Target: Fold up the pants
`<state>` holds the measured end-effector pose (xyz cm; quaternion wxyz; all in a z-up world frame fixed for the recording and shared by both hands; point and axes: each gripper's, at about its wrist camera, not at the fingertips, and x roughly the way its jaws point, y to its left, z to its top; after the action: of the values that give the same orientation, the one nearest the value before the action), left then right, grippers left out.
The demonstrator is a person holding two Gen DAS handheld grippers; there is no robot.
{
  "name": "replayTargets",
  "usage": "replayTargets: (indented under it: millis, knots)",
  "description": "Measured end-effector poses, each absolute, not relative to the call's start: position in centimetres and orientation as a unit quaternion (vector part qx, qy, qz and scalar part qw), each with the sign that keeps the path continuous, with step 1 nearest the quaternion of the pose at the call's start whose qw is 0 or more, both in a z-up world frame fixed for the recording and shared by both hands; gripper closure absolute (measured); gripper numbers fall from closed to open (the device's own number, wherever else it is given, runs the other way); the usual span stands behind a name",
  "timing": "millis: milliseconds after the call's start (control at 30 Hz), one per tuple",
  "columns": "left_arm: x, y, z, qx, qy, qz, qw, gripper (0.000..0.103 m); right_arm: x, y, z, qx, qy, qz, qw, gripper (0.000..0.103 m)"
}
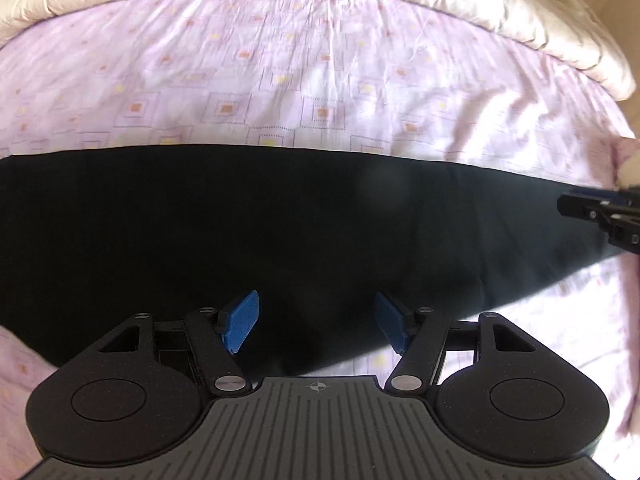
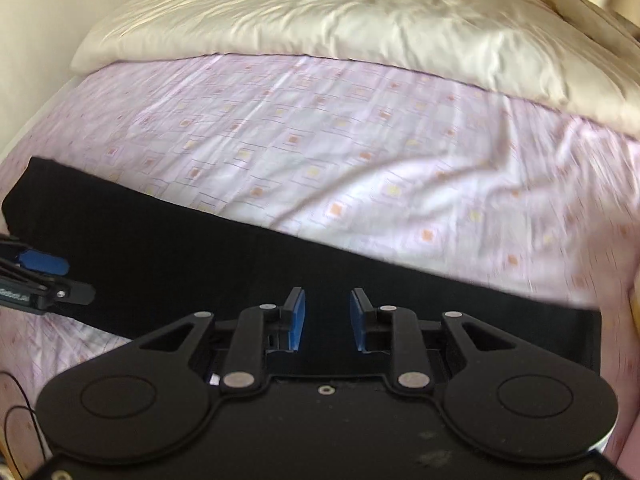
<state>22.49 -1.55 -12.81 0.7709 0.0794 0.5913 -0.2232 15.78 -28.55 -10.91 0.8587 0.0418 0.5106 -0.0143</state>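
Note:
Black pants (image 1: pixel 280 224) lie flat as a long band across the pink patterned bed sheet (image 1: pixel 280 72). They also show in the right wrist view (image 2: pixel 200 264). My left gripper (image 1: pixel 316 322) is open, its blue pads hovering over the near edge of the pants. My right gripper (image 2: pixel 327 318) is open with a narrower gap, over the pants' near edge toward their right end. The right gripper shows at the right edge of the left wrist view (image 1: pixel 600 216). The left gripper shows at the left edge of the right wrist view (image 2: pixel 44 276).
A cream duvet (image 2: pixel 340 20) is bunched along the far side of the bed. A pale wall (image 2: pixel 36 40) rises at far left. The sheet (image 2: pixel 360 168) spreads between the pants and the duvet.

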Motion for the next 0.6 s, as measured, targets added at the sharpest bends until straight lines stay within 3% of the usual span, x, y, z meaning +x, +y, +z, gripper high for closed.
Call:
replayTargets:
  millis: [167, 600]
  knots:
    - [23.9, 0.0, -15.1, 0.078, 0.623, -0.199, 0.752, 0.042, 19.6, -27.9, -12.5, 0.007, 0.523, 0.047, 0.851, 0.074]
    - [24.1, 1.0, -15.1, 0.060, 0.623, -0.204, 0.753, 0.041, 24.7, -25.9, -16.8, -0.077, 0.556, 0.180, 0.808, 0.073]
